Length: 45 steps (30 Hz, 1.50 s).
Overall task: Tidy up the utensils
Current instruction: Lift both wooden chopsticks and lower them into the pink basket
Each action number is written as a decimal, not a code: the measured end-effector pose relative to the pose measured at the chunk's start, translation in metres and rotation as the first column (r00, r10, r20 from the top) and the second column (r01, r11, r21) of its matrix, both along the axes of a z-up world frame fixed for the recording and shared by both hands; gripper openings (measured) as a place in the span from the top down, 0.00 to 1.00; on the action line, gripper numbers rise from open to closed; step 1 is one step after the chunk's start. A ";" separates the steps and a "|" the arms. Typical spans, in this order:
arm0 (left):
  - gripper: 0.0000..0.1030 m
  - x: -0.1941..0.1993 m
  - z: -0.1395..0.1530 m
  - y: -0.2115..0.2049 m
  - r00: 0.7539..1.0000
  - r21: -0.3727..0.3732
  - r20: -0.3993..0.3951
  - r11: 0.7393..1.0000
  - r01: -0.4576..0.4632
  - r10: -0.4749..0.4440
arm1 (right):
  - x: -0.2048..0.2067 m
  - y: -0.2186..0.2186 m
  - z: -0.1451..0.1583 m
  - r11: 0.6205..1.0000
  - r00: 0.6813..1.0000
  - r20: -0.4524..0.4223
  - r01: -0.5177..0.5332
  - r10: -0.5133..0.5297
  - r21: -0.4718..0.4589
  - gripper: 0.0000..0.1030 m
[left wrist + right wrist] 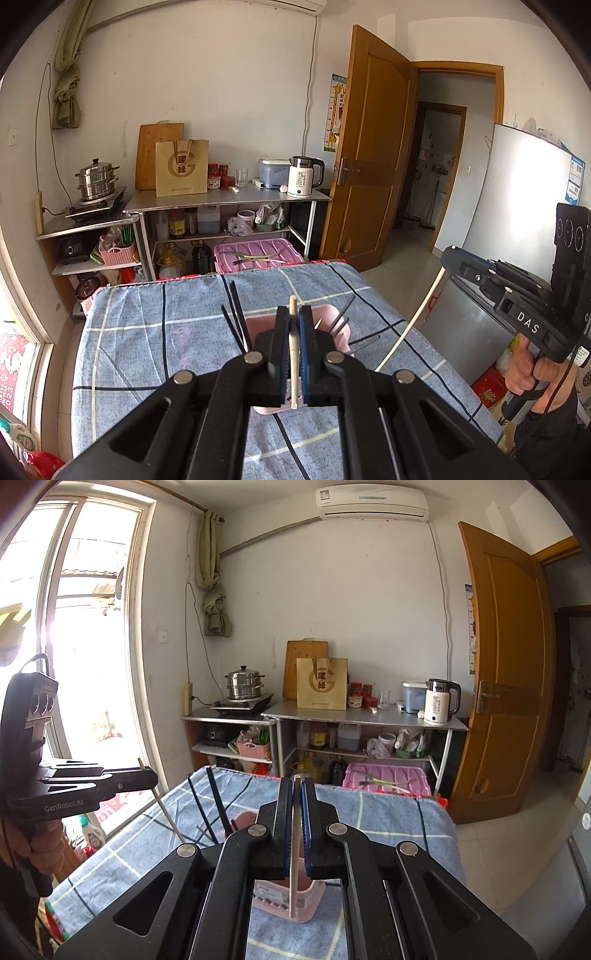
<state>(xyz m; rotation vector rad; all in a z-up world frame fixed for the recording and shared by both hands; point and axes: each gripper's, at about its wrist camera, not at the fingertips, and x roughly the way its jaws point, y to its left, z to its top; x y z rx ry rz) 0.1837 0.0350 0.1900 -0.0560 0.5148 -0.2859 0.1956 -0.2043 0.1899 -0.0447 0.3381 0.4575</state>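
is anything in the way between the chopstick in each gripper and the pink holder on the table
Nothing visible blocks either one. The left gripper and right gripper each clamp a light wooden chopstick above the pink holder. The only crowding comes from black chopsticks already leaning in it, fanned toward its edges.

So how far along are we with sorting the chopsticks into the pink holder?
Done: several black chopsticks already stand in the pink holder on the checked cloth. In hand: the left gripper and right gripper each clamp one pale wooden chopstick, held above the holder. Left: drop both in; a black chopstick seems to lie loose on the cloth beside the holder.
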 end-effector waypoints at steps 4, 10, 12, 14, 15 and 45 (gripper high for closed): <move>0.95 0.017 0.010 0.005 1.000 -0.011 0.014 1.000 -0.015 0.015 | 0.015 0.000 0.012 1.000 1.000 0.027 0.012 -0.012 0.017 0.96; 0.95 0.043 0.003 0.006 1.000 -0.010 -0.004 1.000 -0.022 0.022 | 0.031 0.012 0.022 0.998 0.999 0.054 -0.004 0.001 0.055 0.96; 0.95 0.050 -0.001 0.007 1.000 -0.002 -0.013 1.000 -0.028 0.028 | 0.036 0.017 0.024 0.998 0.998 0.061 -0.016 0.012 0.068 0.96; 0.95 0.057 -0.006 0.007 0.999 -0.002 -0.025 1.000 -0.027 0.027 | 0.038 0.024 0.023 0.997 0.998 0.065 -0.032 0.027 0.075 0.96; 0.95 0.059 -0.008 0.007 0.999 -0.001 -0.027 1.000 -0.026 0.026 | 0.040 0.027 0.022 0.996 0.997 0.064 -0.040 0.035 0.079 0.96; 0.95 0.081 -0.076 0.012 0.985 -0.007 -0.174 1.000 -0.006 0.005 | 0.070 0.070 -0.064 0.990 0.972 -0.192 -0.142 0.136 -0.020 0.95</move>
